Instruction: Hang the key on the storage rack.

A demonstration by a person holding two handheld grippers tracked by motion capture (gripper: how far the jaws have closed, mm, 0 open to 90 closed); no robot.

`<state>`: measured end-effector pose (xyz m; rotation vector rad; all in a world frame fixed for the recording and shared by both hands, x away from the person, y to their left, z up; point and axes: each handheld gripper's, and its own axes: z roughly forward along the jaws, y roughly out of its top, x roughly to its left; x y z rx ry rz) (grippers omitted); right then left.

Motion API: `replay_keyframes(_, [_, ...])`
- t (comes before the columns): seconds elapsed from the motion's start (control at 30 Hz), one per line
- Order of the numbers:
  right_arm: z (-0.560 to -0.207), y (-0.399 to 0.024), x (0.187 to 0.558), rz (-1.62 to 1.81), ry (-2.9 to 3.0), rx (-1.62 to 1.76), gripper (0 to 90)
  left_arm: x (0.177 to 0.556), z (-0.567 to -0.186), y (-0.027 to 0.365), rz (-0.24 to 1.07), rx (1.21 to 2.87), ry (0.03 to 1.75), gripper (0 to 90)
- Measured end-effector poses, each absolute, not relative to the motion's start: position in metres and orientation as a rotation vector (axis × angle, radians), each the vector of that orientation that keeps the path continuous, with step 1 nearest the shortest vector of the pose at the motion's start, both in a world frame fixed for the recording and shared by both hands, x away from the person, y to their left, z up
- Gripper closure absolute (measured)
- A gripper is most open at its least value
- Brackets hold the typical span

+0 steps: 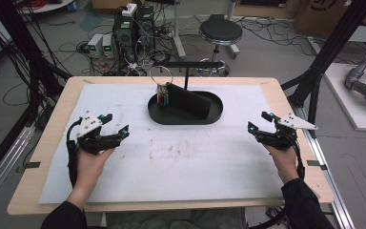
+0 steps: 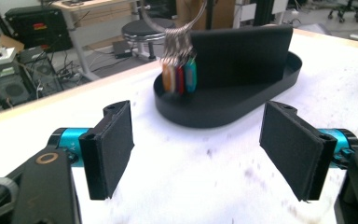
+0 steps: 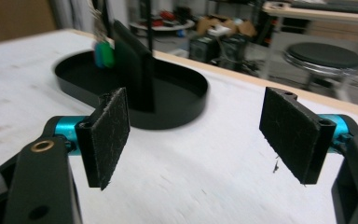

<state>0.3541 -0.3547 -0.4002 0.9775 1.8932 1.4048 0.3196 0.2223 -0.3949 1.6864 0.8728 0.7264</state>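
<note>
Fingers (image 2: 114,149) of both grippers gape empty — key ring (image 1: 160,76) well ahead, untouched.

A mat (image 1: 124,171) is spread over the tabletop (image 1: 52,143). An oval tray (image 1: 209,117) is set on the mat, toward the far edge and near the middle. An upright block (image 1: 190,101) is stood in the tray, and a post with a crossbar (image 1: 188,64) is raised behind it. A key ring with tags (image 1: 162,90) is hung at the tray's left end. The left tongs (image 1: 114,125) are held over the mat's left part, the right tongs (image 1: 259,121) over its right part, both nearer than the tray. A stool (image 1: 220,32) is placed on the floor beyond the tabletop.
</note>
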Motion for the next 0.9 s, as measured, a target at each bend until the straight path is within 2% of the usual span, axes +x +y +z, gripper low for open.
replay_keyframes(0.33, [-0.411, -0.360, 0.345, 1.334, 1.935, 1.049, 24.2, 0.318, -0.417, 0.237, 0.722, 1.696, 0.917, 24.1])
replay_keyframes(0.9, [-0.415, -0.357, 0.344, 1.311, 1.961, 1.055, 24.2, 0.321, -0.416, 0.235, 0.745, 1.695, 0.925, 24.1])
